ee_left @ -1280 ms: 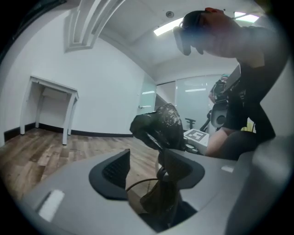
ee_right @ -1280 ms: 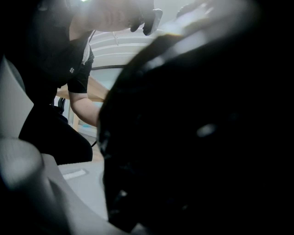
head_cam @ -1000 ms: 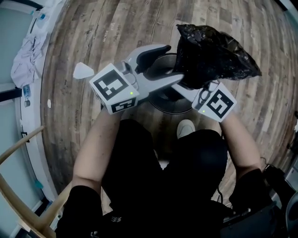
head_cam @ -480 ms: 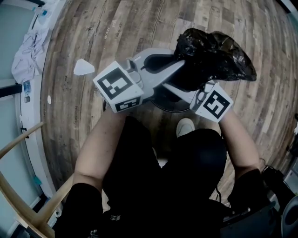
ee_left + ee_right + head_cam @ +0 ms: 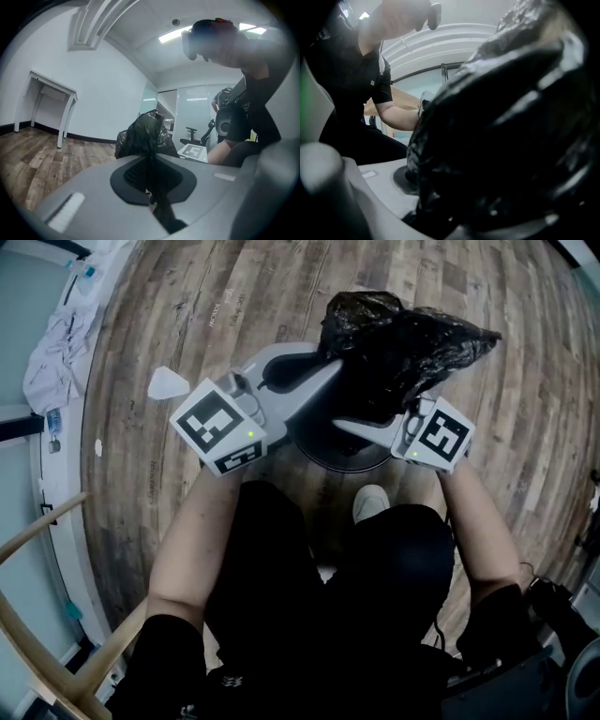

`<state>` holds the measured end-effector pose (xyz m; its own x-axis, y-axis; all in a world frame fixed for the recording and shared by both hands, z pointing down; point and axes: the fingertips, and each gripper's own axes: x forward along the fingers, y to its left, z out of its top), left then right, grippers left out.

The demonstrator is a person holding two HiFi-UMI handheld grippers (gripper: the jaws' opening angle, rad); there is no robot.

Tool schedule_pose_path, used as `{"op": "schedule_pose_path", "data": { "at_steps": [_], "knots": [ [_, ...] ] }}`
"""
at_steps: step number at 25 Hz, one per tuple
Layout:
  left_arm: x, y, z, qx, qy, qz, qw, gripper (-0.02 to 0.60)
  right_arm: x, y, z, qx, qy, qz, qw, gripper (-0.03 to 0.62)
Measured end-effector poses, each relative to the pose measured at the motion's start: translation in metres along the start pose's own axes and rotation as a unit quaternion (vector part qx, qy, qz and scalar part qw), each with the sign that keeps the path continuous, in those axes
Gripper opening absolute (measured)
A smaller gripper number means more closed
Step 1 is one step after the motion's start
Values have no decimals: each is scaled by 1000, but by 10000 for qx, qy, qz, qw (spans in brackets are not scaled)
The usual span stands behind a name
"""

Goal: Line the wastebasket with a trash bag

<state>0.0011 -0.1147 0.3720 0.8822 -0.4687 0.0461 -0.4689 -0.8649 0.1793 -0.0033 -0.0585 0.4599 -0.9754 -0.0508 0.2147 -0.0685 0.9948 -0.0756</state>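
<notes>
Clutter around you on the floor
At the upper left of your head view a pale cloth lies bunched, a white scrap sits on the wood-plank floor, and a wooden frame crosses the lower left.

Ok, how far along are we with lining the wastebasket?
Done: the trash bag is up off the floor, bunched above the wastebasket. In hand: the left gripper is shut on a fold of the bag, and the right gripper has just been opening its jaws with the bag between them. Left: the bag is not yet spread open, lowered inside or folded over the rim.
</notes>
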Motion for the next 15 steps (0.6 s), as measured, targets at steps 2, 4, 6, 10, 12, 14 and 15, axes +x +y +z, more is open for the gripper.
{"op": "schedule_pose_path", "data": {
  "at_steps": [2,4,6,10,12,14,15],
  "knots": [
    [-2,2,1,83,12,40,10000,8,-8,-2,2,67,-75,-34,9999,224],
    [-5,4,2,147,23,86,9999,8,-18,-3,3,159,-133,-86,9997,225],
    [-9,6,3,174,9,131,9998,8,-31,-3,2,240,-121,-117,9996,225],
    [-17,6,7,273,-41,194,9994,8,-56,-2,-11,331,115,-185,9992,225],
    [-23,6,9,355,-57,233,9991,8,-71,-6,-19,378,203,-322,9986,225],
    [-27,6,10,413,-71,284,9987,8,-87,-11,-25,442,276,-495,9974,227],
    [-30,6,10,436,-82,311,9985,8,-96,-13,-27,492,285,-583,9967,227]
  ]
}}
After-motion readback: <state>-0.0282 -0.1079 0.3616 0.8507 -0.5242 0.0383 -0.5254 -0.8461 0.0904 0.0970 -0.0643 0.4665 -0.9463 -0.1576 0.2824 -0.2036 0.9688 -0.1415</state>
